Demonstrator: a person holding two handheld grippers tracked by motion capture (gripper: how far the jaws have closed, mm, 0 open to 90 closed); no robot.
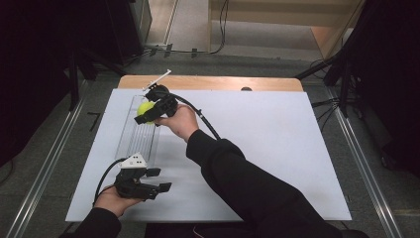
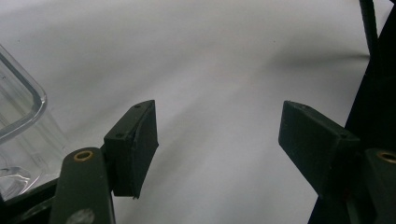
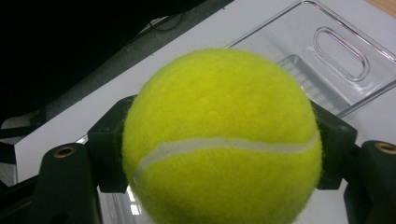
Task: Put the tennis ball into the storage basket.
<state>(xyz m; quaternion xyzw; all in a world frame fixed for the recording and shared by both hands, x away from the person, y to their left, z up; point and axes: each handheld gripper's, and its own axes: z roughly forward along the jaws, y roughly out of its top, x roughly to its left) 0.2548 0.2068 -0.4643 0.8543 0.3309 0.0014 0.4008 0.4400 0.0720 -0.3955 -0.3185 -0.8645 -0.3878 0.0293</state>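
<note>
The two black jaws of the right gripper (image 1: 147, 117) are pinched on a fuzzy yellow-green tennis ball (image 1: 145, 109), one pad on each side of it, while the jaws of the left gripper (image 1: 157, 191) stand spread wide with nothing between them.

The right gripper view brings the tennis ball (image 3: 222, 140) up close, its curved white seam running across the felt, and behind it the end wall of a long clear plastic tray (image 3: 327, 65) with an oval handle slot cut through it. The high view gives what that close view cannot: the ball is held above the far part of the clear tray (image 1: 130, 141), which lies lengthwise on the left part of the table, and the person's right hand (image 1: 179, 121) reaches across to it from a dark sleeve. The left gripper view looks past its open jaws at bare white surface, with a rounded corner of the tray (image 2: 21, 112) at its left edge. From above, the left gripper rests low near the table's front edge, just in front of the tray's near end.

The table is covered by a large white sheet (image 1: 267, 144), with a strip of light wooden tabletop (image 1: 213, 83) showing along the far edge. Around it lie grey floor, cables and dark stands.
</note>
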